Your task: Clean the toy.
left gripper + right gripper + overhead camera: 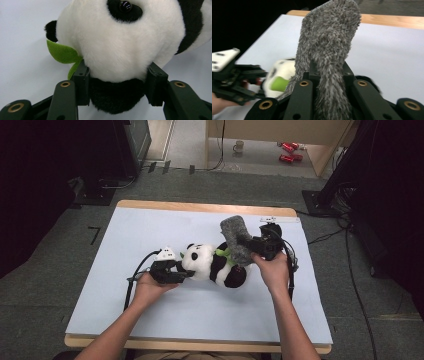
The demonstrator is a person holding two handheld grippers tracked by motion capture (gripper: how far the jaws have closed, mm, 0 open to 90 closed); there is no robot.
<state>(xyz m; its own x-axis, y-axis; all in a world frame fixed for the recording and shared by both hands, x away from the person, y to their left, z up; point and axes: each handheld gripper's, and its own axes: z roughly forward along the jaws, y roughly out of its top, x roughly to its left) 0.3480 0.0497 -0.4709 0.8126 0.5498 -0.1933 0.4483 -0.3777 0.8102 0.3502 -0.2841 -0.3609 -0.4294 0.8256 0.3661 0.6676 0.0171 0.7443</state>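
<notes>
Your left gripper [186, 274] sits at the left end of the panda plush [215, 265], which lies on its side near the middle of the pale blue tabletop [150, 240]. In the left gripper view, the jaws are closed on the plush [120, 50]: one jaw presses each flank of the rounded white part, with a black patch bulging between them. A green felt leaf [62, 53] projects from the plush just beside the jaw at the left of that view, and a glossy black eye [125, 5] shows near the top edge.

Your right gripper [244, 243] is at the opposite end of the plush, above and behind it in the high view. Its jaws clamp a grey fuzzy cloth [236, 237]. In the right gripper view, the cloth [329, 47] rises upright from between the jaws and folds over at its top; the jaws stand narrow, pinching its lower part. In the high view, the lower edge of the cloth overlaps the upper side of the plush; whether it touches there, you cannot tell.

The right gripper view also shows your left gripper [259, 82], blurred, against the white and green of the plush [279, 75]. Your left hand [147, 287] and right hand [272, 270] each grip a handle from the near side. The tabletop has a wooden rim [200, 207] along its far edge.
</notes>
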